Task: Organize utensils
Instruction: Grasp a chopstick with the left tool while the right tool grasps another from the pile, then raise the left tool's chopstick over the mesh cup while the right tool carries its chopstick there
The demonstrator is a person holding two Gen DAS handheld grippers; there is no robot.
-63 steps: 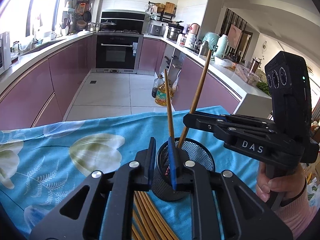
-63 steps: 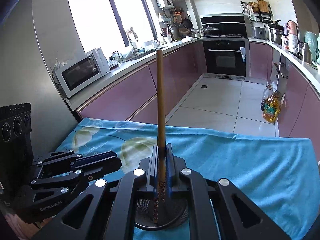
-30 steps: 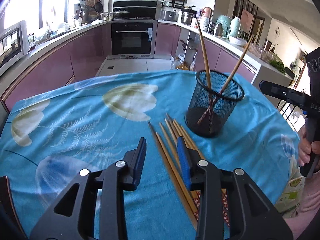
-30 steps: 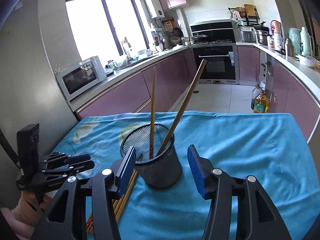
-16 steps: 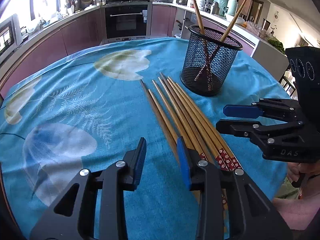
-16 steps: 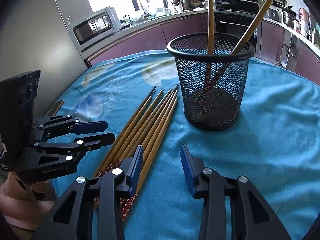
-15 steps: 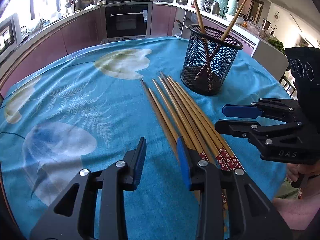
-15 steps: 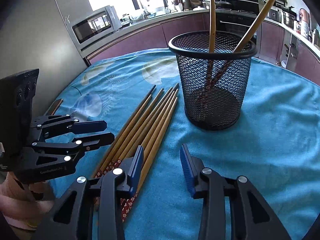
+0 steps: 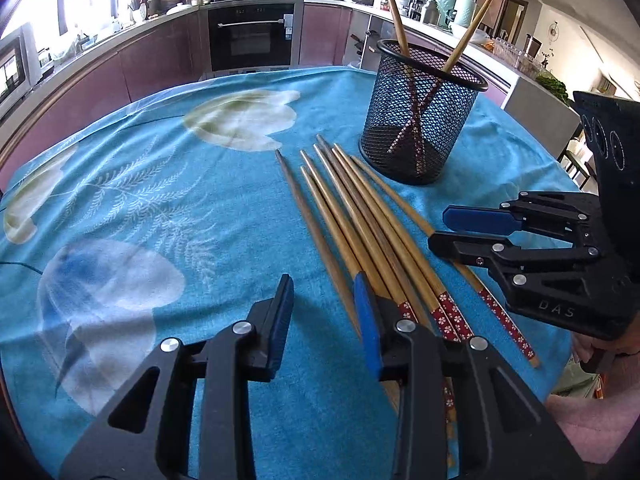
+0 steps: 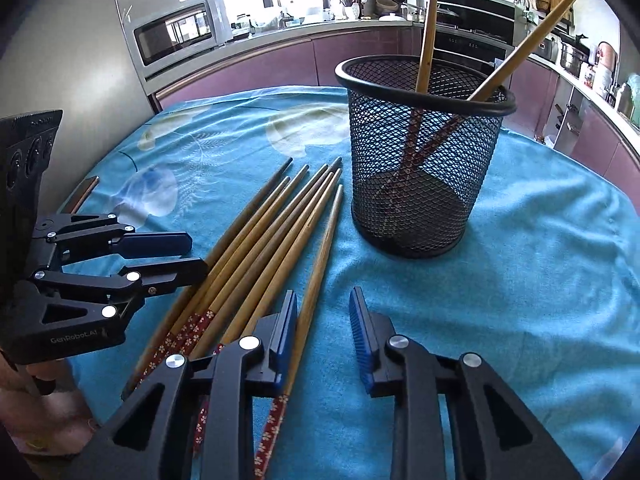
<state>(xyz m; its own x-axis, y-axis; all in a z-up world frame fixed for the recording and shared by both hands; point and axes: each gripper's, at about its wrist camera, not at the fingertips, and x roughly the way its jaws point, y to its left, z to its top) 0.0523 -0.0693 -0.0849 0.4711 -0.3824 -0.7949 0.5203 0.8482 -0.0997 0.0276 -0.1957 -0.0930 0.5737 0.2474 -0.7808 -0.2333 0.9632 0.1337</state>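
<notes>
Right gripper (image 10: 323,322), jaws closing, straddles the outermost chopstick (image 10: 316,276), pads not yet pinching; left gripper (image 9: 323,308) spread, empty. Loose chopsticks (image 9: 360,216) lie at 7 o'clock of mesh holder (image 10: 420,160): light, stiff, smooth, likely rolling; grip mid-shaft

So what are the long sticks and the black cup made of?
The chopsticks look like wood or bamboo: tan, grainy, matte, with red flowered ends that seem painted or wrapped. The black cup looks like metal wire mesh with a smooth solid rim; you can see through it.
</notes>
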